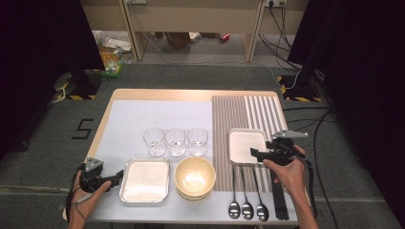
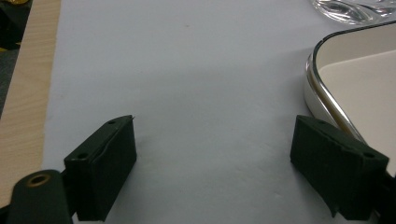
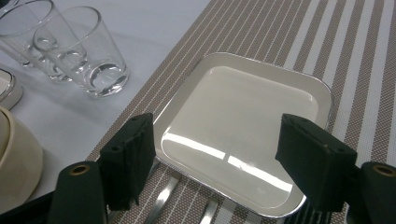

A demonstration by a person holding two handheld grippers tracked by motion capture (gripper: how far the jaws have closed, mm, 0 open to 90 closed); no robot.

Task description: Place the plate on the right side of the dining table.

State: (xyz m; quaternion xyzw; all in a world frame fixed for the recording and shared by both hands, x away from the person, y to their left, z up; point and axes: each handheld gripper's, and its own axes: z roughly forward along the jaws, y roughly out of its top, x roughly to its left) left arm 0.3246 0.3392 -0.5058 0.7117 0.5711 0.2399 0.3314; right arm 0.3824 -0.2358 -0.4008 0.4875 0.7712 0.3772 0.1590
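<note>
Nothing is lifted yet, as far as I can judge: both tools are empty and every dish sits flat on the table, so the work is at its start, with the grasp itself and whatever placing follows left to do.

My right gripper (image 1: 258, 153) has its jaws spread wide, hovering at the near edge of the small plate (image 3: 243, 130). From the right gripper view the plate lies straight ahead, between the two jaws and below them; I cannot tell whether either pad touches its rim. The plate rests on the striped mat (image 3: 289, 42). The spoons (image 1: 247, 209) lie just behind the tool, toward me, their handles running under the jaws. A glass (image 3: 84, 51) stands well off to the jaw's left.

My left gripper (image 1: 117, 177) is also wide apart and holds nothing. The large tray (image 2: 355, 79) lies just beside its right jaw, rim close to that pad, while bare tabletop sits between the jaws. I would need to swing right to straddle that rim.
</note>
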